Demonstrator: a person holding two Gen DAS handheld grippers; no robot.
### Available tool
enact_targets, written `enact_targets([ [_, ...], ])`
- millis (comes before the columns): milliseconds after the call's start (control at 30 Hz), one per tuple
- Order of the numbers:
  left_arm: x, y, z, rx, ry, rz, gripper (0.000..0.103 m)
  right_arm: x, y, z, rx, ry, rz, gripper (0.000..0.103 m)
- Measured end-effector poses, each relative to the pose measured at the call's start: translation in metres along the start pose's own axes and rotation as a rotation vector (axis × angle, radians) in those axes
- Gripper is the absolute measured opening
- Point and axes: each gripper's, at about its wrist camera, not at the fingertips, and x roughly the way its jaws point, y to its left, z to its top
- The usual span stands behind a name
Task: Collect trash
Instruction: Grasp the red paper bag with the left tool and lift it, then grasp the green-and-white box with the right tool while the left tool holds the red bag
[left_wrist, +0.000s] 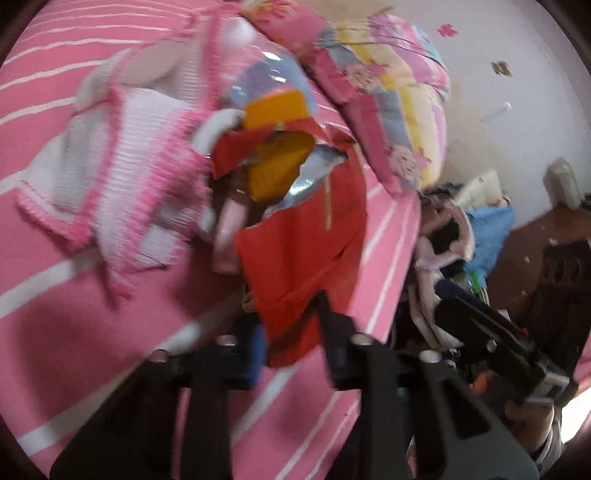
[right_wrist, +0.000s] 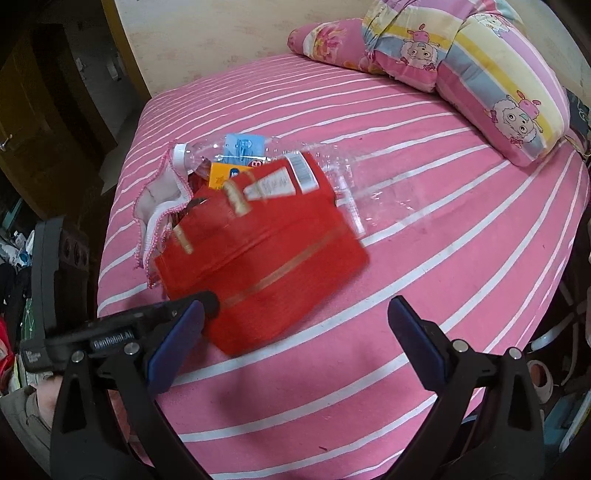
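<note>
- Left gripper (left_wrist: 291, 332): its jaws are clamped on the lower edge of a red bag (left_wrist: 299, 254), at lower centre of the left wrist frame. The near fingertip is partly covered by the bag's fabric. In the right wrist view the same gripper (right_wrist: 207, 301) enters from the lower left and bites the bag's (right_wrist: 266, 258) near corner.
- Right gripper (right_wrist: 295, 332): jaws stand wide apart, holding nothing, with striped sheet showing between the blue pads (right_wrist: 413, 332). The red bag lies just above and left of the gap.
- Red bag contents: an orange carton (left_wrist: 277, 162) shows through the torn, foil-lined mouth at frame centre of the left view. Print on the carton is unreadable from motion blur.
- Clear plastic bottle (right_wrist: 280, 155), white cap to the left and blue label, lies on the bed (right_wrist: 406, 258) just behind the bag in the right wrist view. Its lower part is hidden by the bag; whether it rests inside the mouth cannot be told.
- White cloth with pink trim (right_wrist: 162, 206) lies at the bag's left edge, touching it.
- Cartoon-print quilt (right_wrist: 498, 74) is folded at upper right of the frame, cut off by the fisheye rim.
- The left wrist view is heavily blurred; clutter (left_wrist: 461, 236) beyond the bed edge at right cannot be identified.
</note>
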Motion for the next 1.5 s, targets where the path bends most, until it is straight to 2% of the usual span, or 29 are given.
enact_targets([
  [133, -0.014, -0.013, -0.012, 0.039, -0.022, -0.026, 0.006, -0.004, 0.001, 0.000, -0.001, -0.005, 0.010, 0.098],
  [333, -0.049, -0.031, -0.032, 0.074, -0.072, -0.039, 0.000, -0.013, 0.002, -0.002, 0.008, -0.017, 0.038, 0.098],
  [500, -0.087, -0.039, -0.053, 0.092, -0.113, -0.056, 0.000, -0.020, 0.003, -0.006, 0.018, -0.021, 0.051, 0.098],
  [633, -0.117, -0.036, -0.068, 0.084, -0.136, -0.023, 0.000, -0.024, 0.007, -0.009, 0.013, -0.021, 0.059, 0.098],
  [933, -0.188, -0.022, -0.085, 0.037, -0.254, 0.026, 0.000, -0.012, 0.027, 0.006, -0.005, -0.014, 0.101, 0.098],
  [1067, -0.191, -0.011, -0.081, 0.025, -0.250, 0.047, 0.000, 0.003, 0.048, 0.014, -0.116, -0.003, 0.070, 0.098],
  [1133, -0.186, -0.008, -0.078, 0.023, -0.244, 0.055, 0.000, 0.021, 0.054, 0.014, -0.154, 0.051, 0.028, 0.098],
  [1267, -0.176, -0.006, -0.073, 0.013, -0.241, 0.052, 0.000, 0.056, 0.049, 0.010, -0.080, 0.141, 0.023, 0.098],
  [1367, -0.172, -0.004, -0.074, 0.008, -0.235, 0.053, 0.000, 0.076, 0.050, 0.006, -0.036, 0.175, 0.028, 0.097],
  [1400, -0.171, -0.003, -0.073, 0.012, -0.234, 0.057, 0.000, 0.087, 0.051, 0.004, -0.025, 0.192, 0.010, 0.095],
  [1433, -0.170, -0.003, -0.074, 0.012, -0.234, 0.056, 0.000, 0.092, 0.050, 0.002, -0.016, 0.201, 0.005, 0.083],
  [1467, -0.170, -0.003, -0.073, 0.012, -0.234, 0.058, 0.000, 0.100, 0.048, 0.000, 0.002, 0.219, 0.010, 0.059],
  [1500, -0.170, -0.003, -0.073, 0.016, -0.235, 0.063, 0.000, 0.106, 0.045, -0.003, 0.026, 0.241, 0.024, 0.056],
])
